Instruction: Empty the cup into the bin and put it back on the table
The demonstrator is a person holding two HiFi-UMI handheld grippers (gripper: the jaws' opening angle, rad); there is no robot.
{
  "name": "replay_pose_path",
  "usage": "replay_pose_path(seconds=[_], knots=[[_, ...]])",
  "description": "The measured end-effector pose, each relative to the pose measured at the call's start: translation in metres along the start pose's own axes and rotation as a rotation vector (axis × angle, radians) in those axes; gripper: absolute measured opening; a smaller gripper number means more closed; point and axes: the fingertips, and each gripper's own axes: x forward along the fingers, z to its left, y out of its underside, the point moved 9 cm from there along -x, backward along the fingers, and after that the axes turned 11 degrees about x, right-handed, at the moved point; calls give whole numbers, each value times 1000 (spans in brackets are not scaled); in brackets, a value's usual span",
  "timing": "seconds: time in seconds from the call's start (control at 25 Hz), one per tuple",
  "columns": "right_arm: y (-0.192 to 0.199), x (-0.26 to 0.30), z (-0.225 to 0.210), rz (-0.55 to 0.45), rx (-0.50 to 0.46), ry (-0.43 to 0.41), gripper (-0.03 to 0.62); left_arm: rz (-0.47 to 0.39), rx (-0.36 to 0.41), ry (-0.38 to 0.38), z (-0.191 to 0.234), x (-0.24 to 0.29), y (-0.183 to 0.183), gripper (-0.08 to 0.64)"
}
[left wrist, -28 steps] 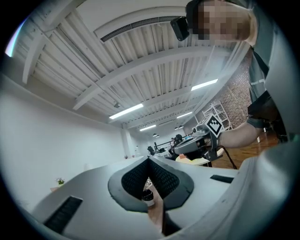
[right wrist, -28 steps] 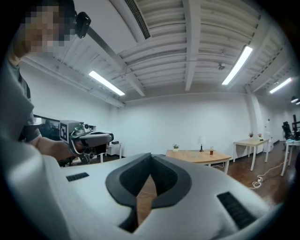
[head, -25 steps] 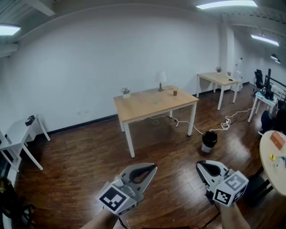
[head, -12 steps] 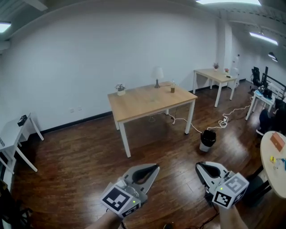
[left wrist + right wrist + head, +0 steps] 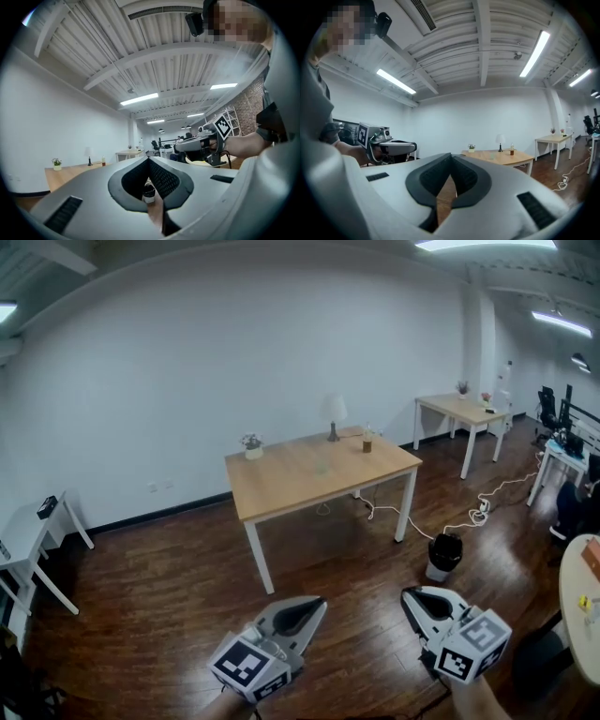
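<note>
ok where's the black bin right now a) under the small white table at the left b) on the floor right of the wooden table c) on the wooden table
b, the black bin stands on the floor just right of the wooden table.

A table (image 5: 309,476) with a lamp (image 5: 334,413) and a plant (image 5: 251,445) stands near the wall (image 5: 187,371). A bin (image 5: 443,556) stands on the floor (image 5: 159,606) near it.
</note>
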Motion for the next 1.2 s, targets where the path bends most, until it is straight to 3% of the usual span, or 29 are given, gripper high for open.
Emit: replay_pose_path(seconds=[0.56,0.8,1.2], knots=[[-26,78,-115,11,23,-24,-2,65,-56,-63,75,104,42,-9],[-43,133,-138,5,18,-16,-2,82,-80,-78,135,134,62,-9],[-65,224,-174,7,14,-11,-2,69,-46,-69,223,176,80,-9]])
